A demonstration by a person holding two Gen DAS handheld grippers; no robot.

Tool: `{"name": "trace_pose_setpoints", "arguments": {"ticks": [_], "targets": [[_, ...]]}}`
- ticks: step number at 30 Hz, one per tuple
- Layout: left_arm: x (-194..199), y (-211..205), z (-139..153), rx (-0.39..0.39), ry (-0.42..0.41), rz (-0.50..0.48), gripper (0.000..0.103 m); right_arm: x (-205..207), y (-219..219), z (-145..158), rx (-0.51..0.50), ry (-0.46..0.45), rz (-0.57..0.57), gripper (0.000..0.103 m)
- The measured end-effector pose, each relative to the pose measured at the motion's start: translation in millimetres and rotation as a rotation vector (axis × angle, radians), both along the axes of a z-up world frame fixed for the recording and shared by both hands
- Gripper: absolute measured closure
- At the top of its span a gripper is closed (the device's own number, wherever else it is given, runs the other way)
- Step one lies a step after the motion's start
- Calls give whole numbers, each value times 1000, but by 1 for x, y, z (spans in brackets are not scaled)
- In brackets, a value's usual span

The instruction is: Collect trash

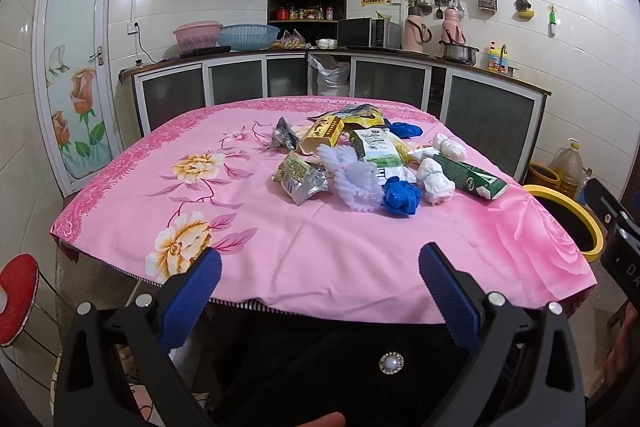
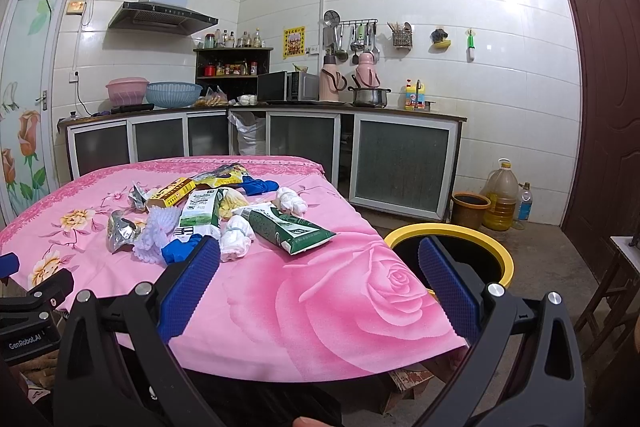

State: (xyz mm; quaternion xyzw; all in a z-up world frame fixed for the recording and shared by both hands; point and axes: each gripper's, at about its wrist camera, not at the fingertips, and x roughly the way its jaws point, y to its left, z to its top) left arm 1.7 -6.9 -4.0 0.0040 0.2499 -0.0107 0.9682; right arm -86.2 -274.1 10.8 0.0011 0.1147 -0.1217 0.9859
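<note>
Left wrist view: the trash pile is being seen lying on the pink counter, well past the tips of the left tongs. Wrappers, a green carton, white wads, a frilly foam net and blue crumpled balls are all being shown bunched together, touching each other. Nothing is being held yet, so the job is being judged as barely begun; every piece is left to pick up. The left tongs are being held spread wide and empty, low by the near edge of the counter, pointing flat toward the pile. The yellow-rimmed bin is being seen on the floor beside the counter's right side.

Right wrist view: the same trash pile is being shown on the counter, ahead and to the left of the right tongs. The green carton is being seen nearest to the bin, which is standing just beside the counter edge. No trash can be seen inside the bin, though only part of its dark inside is in view. The right tongs are being held spread wide too, with nothing pinched, raised a little over the counter's near corner and aimed between pile and bin. The left tongs are being glimpsed at the left edge.
</note>
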Motion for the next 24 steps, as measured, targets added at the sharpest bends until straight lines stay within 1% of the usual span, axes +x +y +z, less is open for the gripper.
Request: {"name": "trace_pose_setpoints", "arguments": {"ticks": [20,24], "targets": [[-1,2,1,1,-2,0,8,0,0,-1,1,-1,-4,7],[-3,2,2,9,-10,-4,8,2,-5,5,-2,12,-21,7]]}}
